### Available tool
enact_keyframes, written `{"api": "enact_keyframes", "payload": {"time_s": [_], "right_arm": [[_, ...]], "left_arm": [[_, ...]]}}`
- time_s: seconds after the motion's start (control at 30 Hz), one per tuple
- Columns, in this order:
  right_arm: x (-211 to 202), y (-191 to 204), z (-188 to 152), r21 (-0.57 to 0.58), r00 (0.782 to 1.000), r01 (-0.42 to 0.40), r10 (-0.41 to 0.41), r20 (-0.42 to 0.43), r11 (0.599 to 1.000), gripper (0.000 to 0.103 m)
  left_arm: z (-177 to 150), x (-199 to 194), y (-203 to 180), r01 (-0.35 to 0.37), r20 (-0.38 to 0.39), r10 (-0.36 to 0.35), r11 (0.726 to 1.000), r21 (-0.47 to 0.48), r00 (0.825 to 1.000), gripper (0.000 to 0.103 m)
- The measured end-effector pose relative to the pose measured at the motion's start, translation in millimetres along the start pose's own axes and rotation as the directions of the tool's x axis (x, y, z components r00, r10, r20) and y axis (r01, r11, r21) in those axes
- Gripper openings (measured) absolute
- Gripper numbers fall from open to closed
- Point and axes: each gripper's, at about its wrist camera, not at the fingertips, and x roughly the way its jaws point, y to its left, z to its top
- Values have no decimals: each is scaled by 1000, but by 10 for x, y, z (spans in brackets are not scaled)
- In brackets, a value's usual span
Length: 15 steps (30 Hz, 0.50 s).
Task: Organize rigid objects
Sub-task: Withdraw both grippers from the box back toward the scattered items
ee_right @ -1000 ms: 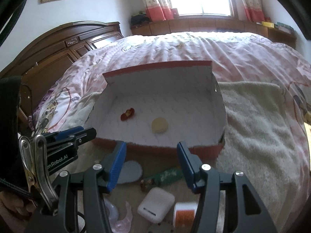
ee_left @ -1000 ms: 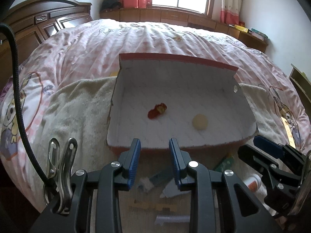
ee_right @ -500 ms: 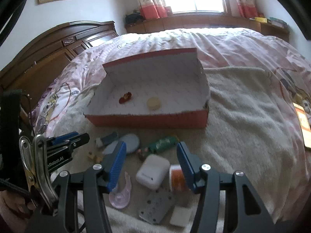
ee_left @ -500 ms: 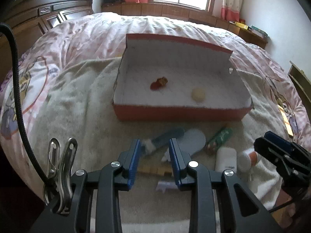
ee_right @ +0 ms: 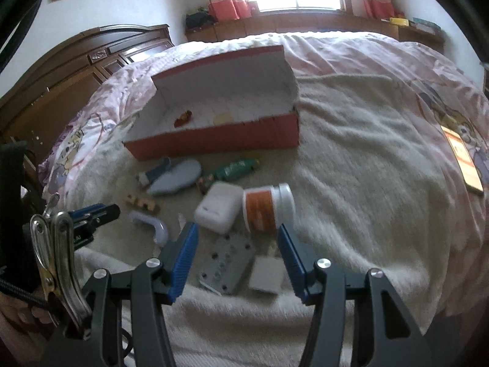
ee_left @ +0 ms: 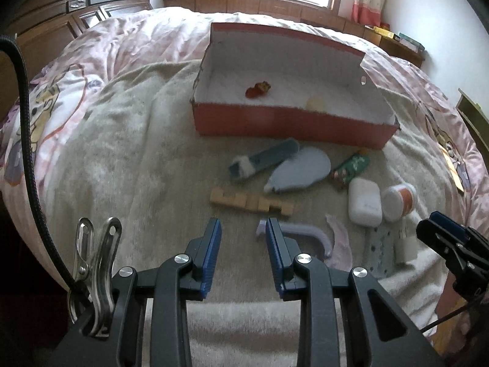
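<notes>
Box: the red cardboard box with a white inside [ee_left: 293, 127] sits on the cream fleece blanket [ee_left: 131, 159], well ahead of both tongs, lid flap upright at the back.
In the box: a small red-and-yellow trinket [ee_left: 258, 89] and a pale round disc [ee_left: 314, 103] lie apart on its floor.
Loose items: a blue brush with a white tip [ee_left: 259, 160], a grey-blue oval plastic piece [ee_left: 301, 171], a green tube [ee_left: 351, 166] and a row of tan wooden blocks [ee_left: 250, 202] lie between the box and the tongs.
Left tongs: the left gripper [ee_left: 243, 229] hangs with its blue pads spread, nothing between them; a curved lilac plastic hook [ee_left: 308, 232] lies just behind its right finger.
Right tongs: the right gripper [ee_right: 237, 232] is spread wider and empty. A perforated grey metal plate [ee_right: 227, 263] and a small grey square block [ee_right: 266, 273] lie below the gap.
Just ahead of the right tongs: a white rounded earbud case [ee_right: 218, 207] and a white jar with an orange label [ee_right: 269, 206], on its side.
</notes>
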Motion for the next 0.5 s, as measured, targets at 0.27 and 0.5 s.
{"api": "enact_keyframes", "payload": {"time_s": [0.27, 0.5], "right_arm": [[73, -56, -185, 0, 999, 29, -29, -30, 1000, 57], [193, -95, -242, 8, 998, 36, -36, -55, 999, 57]], "left_arm": [[-151, 12, 22, 3, -18, -3, 1000, 3, 1000, 31], [-170, 44, 47, 9, -29, -9, 1000, -9, 1000, 31]]}}
